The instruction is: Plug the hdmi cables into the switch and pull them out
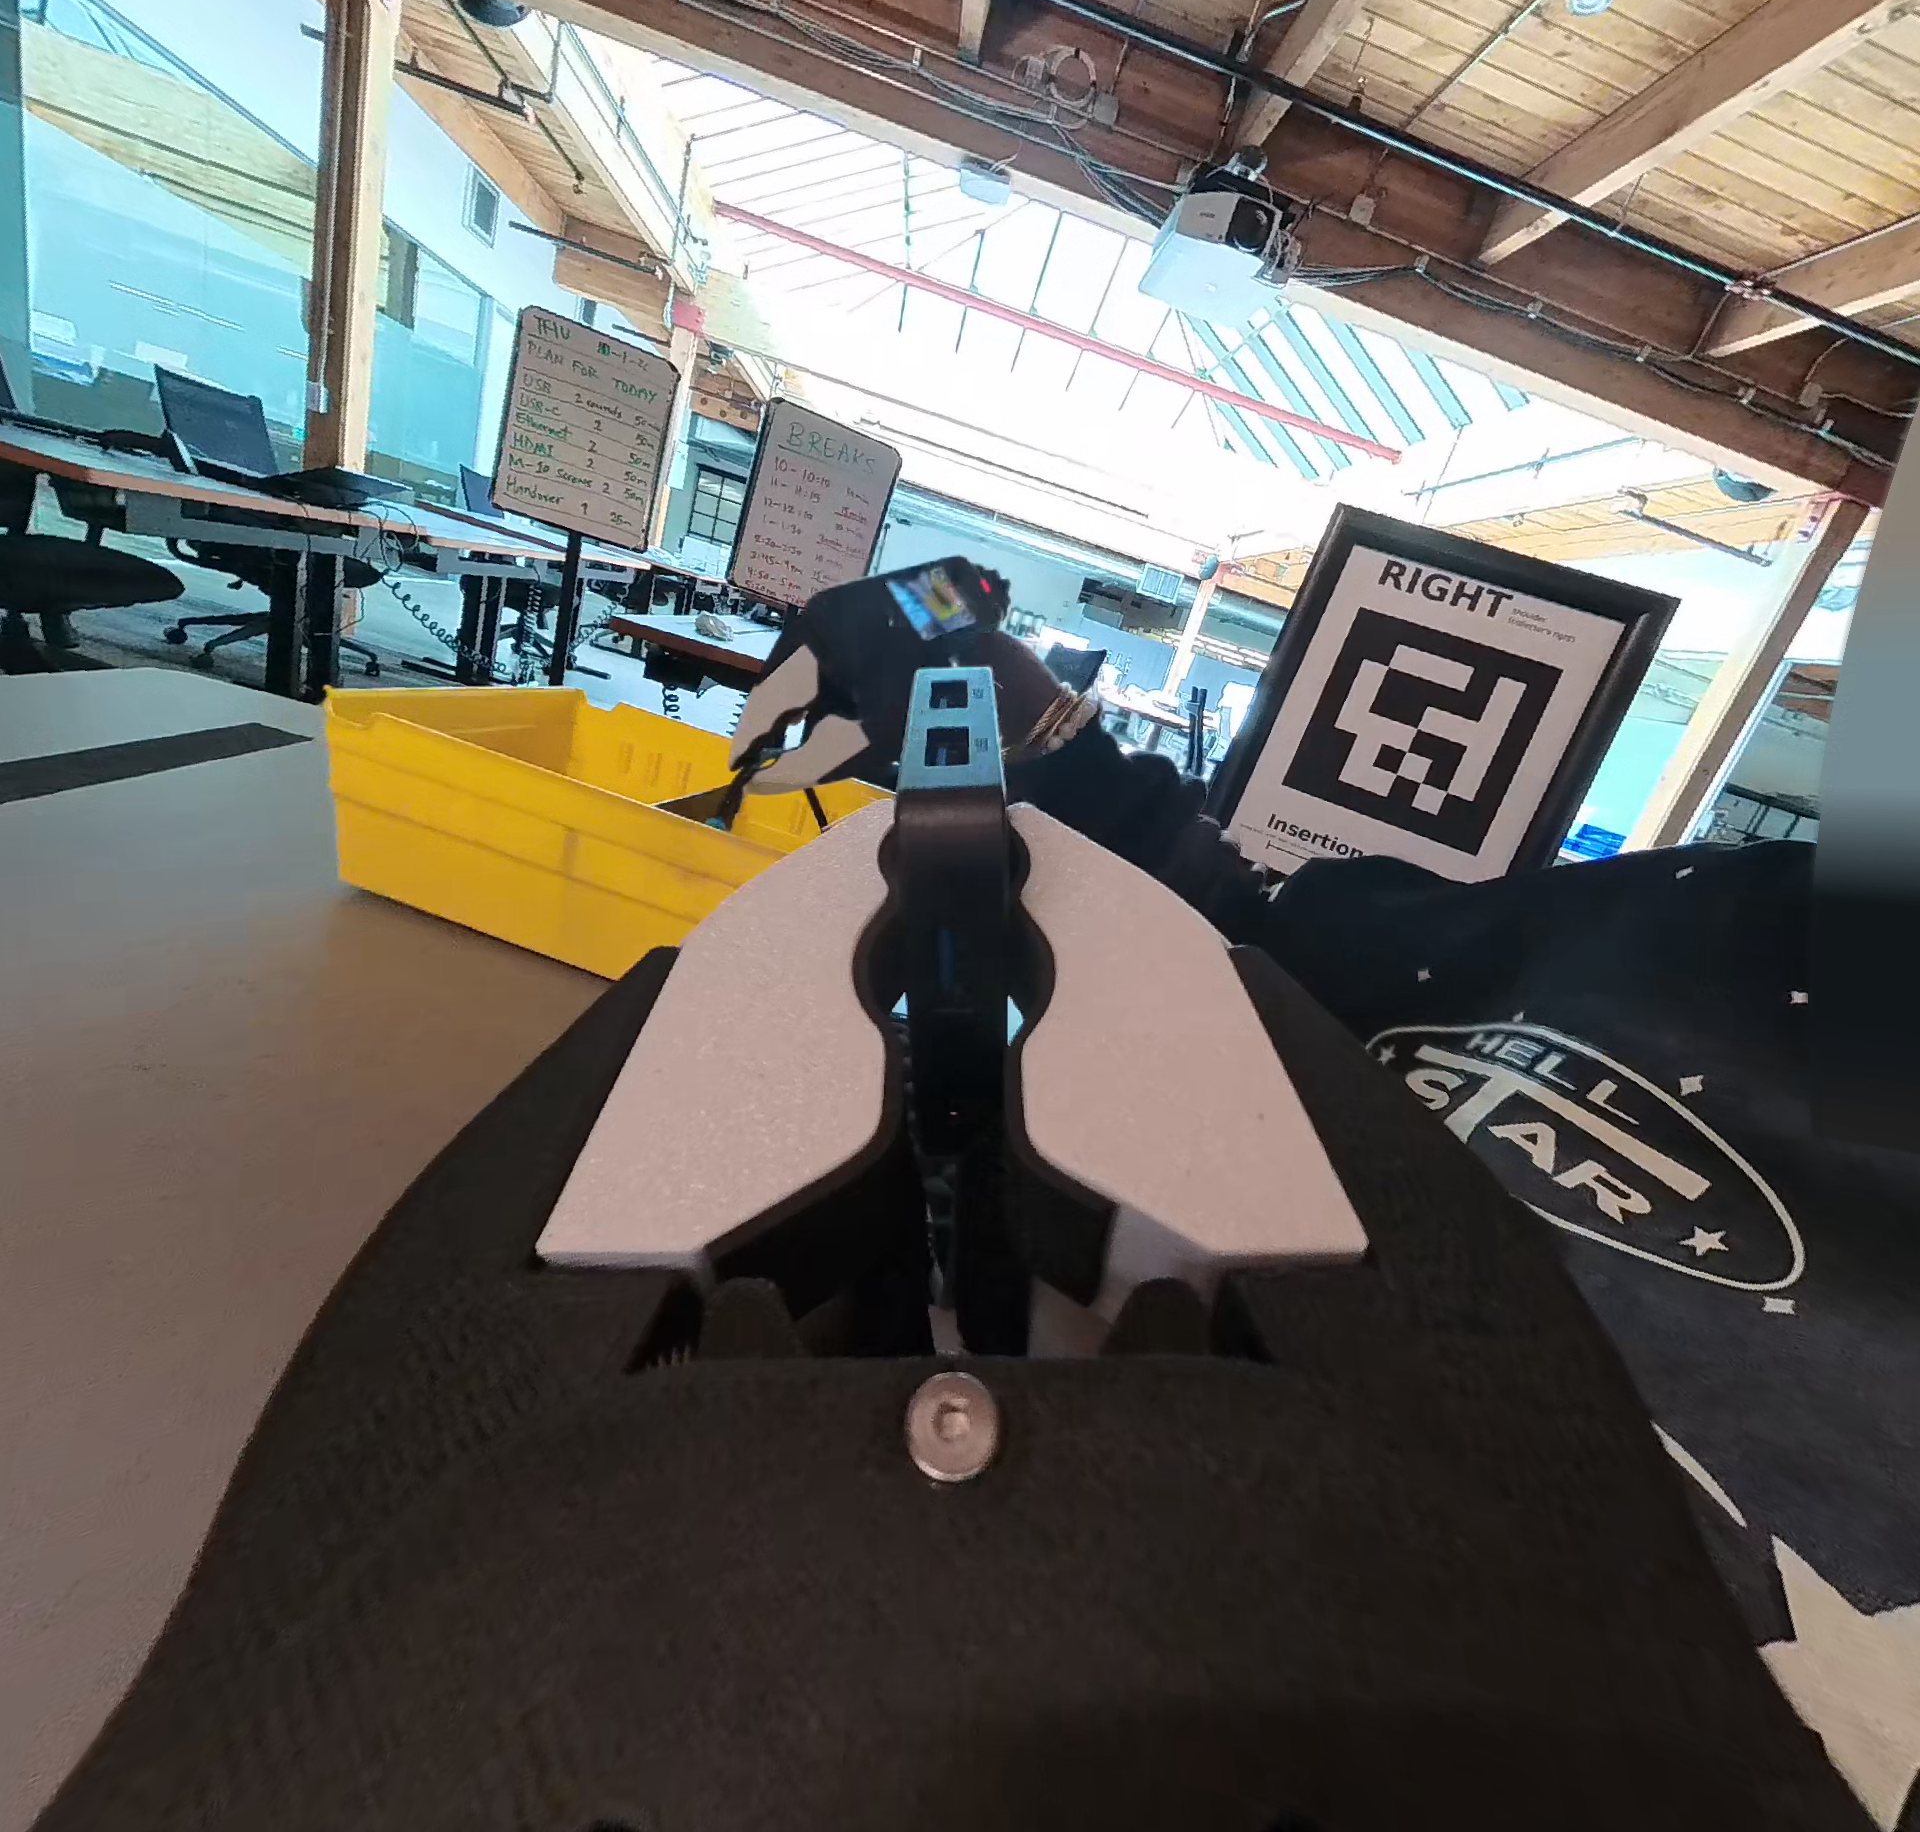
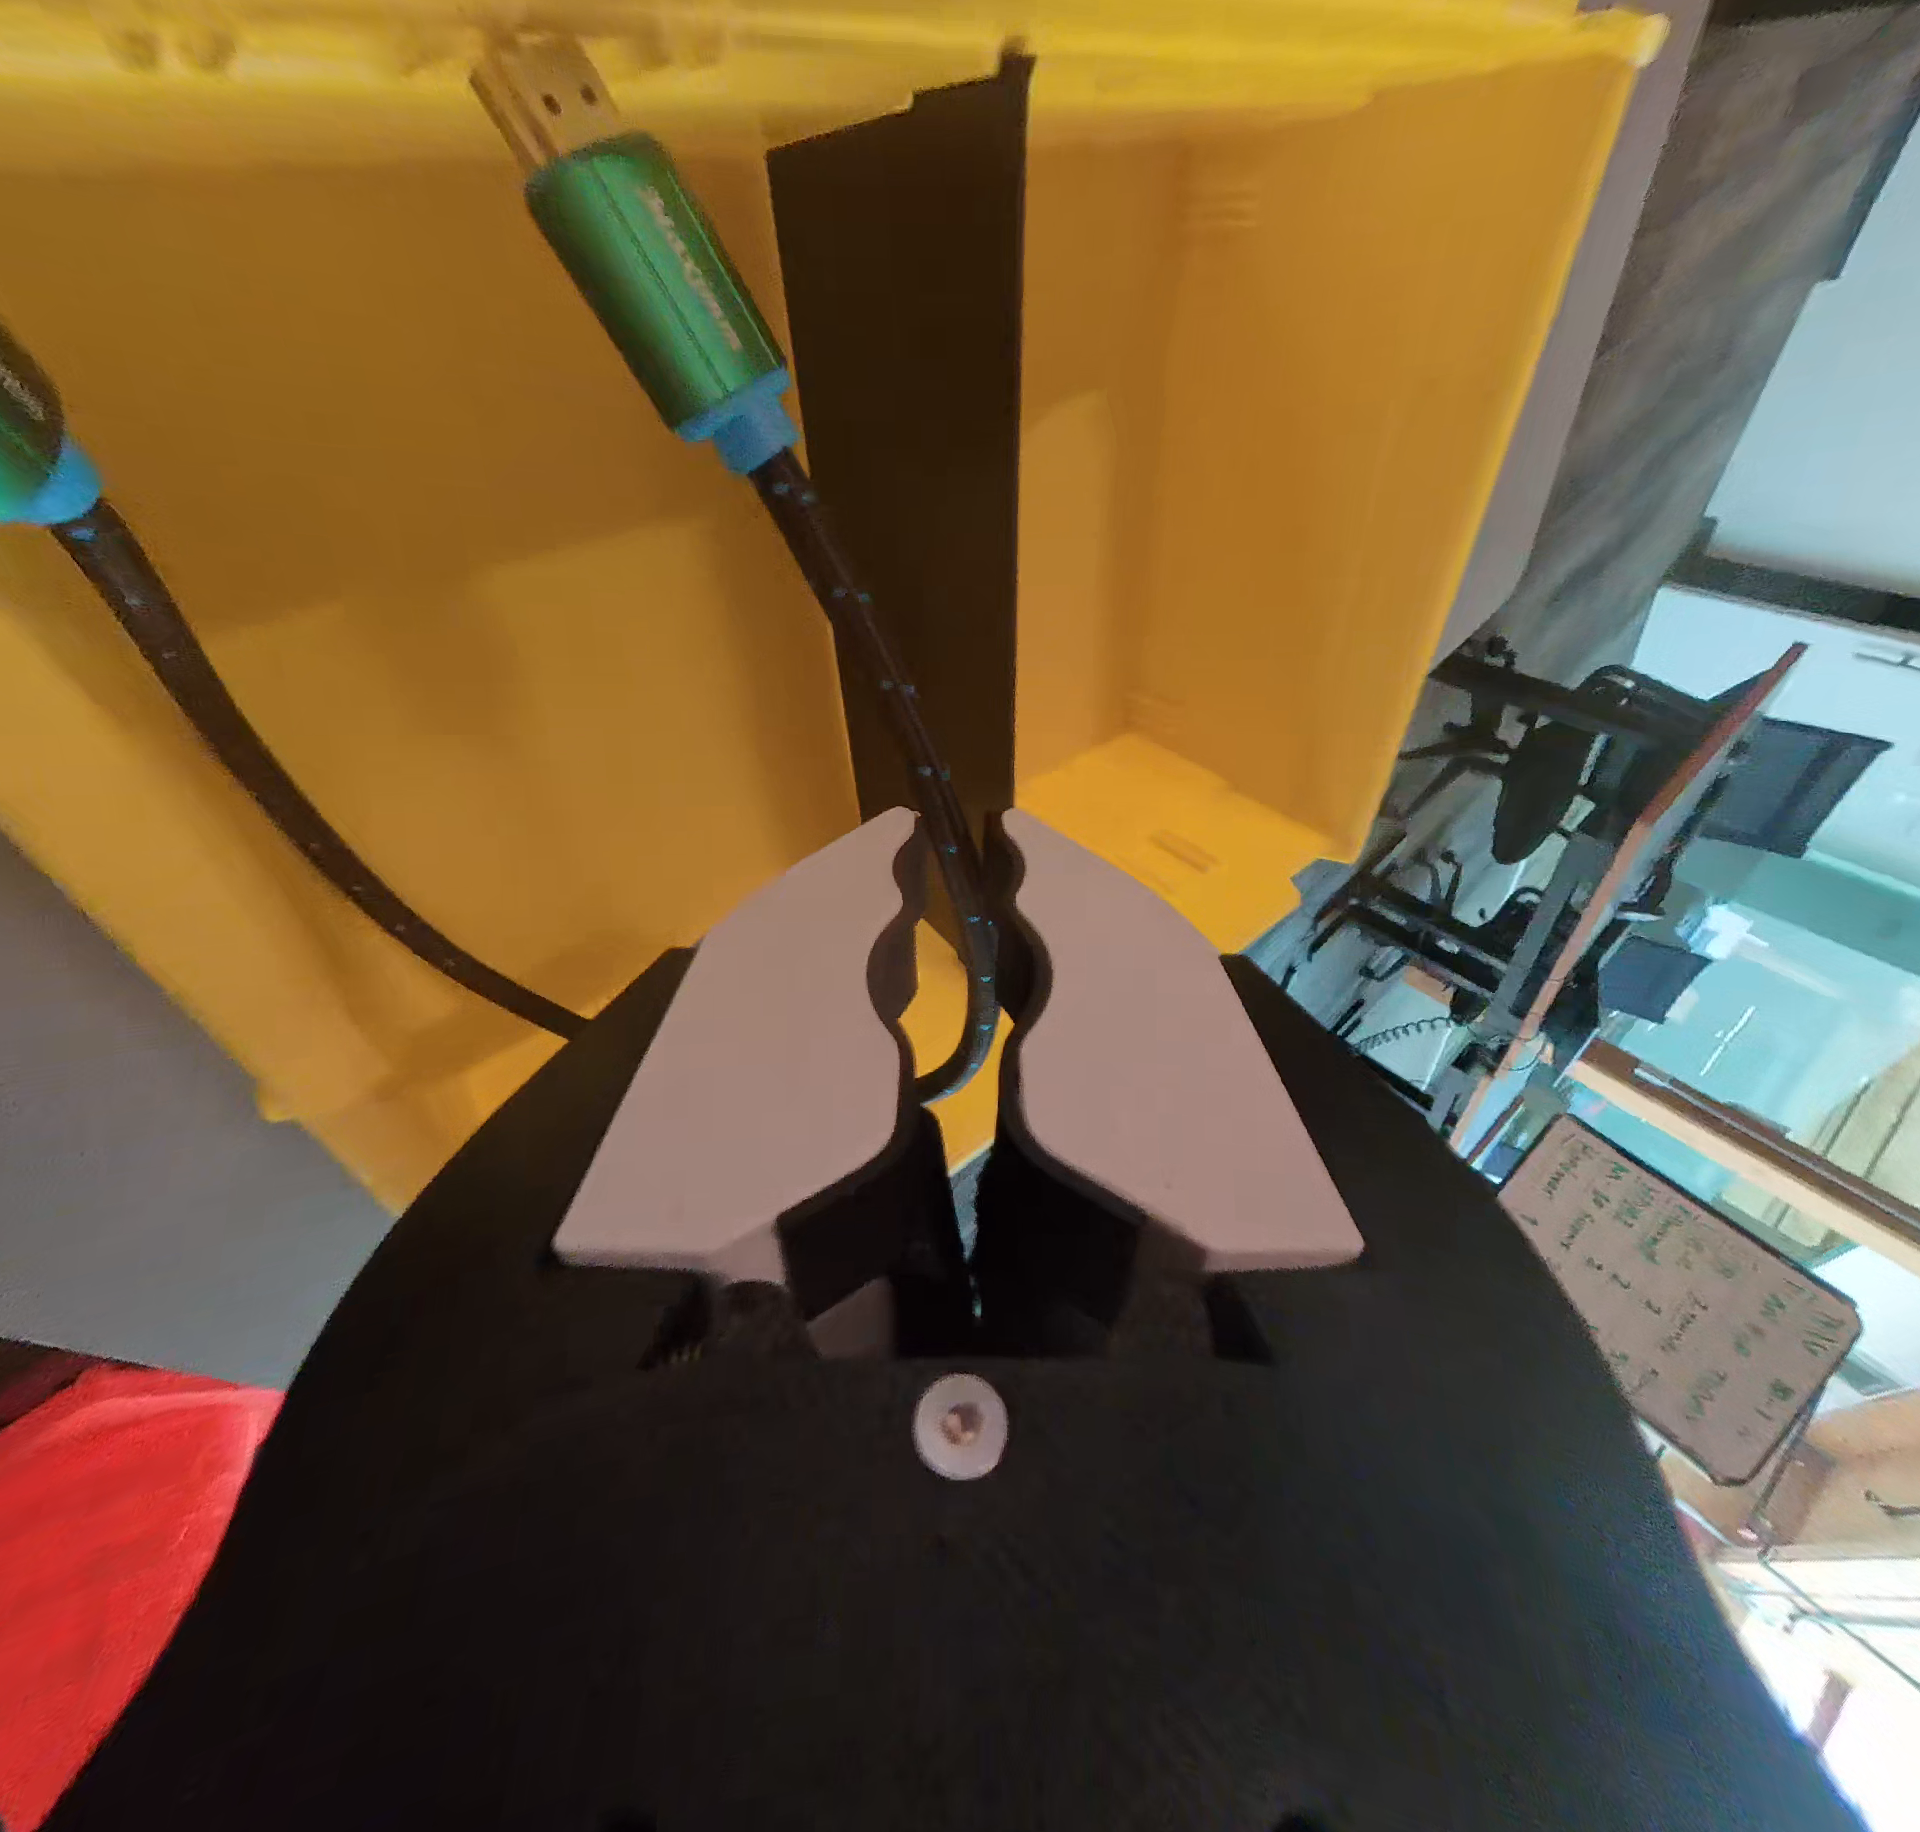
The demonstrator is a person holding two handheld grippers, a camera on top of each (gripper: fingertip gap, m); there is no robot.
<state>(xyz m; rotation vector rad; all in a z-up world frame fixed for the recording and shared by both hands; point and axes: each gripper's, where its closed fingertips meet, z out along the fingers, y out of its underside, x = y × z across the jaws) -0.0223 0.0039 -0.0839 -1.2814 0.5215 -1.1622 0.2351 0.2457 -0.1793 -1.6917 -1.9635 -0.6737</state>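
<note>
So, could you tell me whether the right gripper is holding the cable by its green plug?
No, the right gripper pinches the braided cable well below the green plug, which hangs free over the yellow bin.

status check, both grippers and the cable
Left gripper shut on switch. Right gripper shut on braided cable, green plug free over yellow bin.

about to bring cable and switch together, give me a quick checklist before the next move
1. Left gripper shut on the switch: ok.
2. Switch ports face away from the left gripper, unobstructed: ok.
3. Right gripper shut on the braided cable: ok, though it grips the cord, well behind the plug.
4. Green plug free of the yellow bin: not ok, still over or inside it.
5. Plug orientation matches the port: cannot tell.
6. Second green plug clear of the path: cannot tell.
</note>
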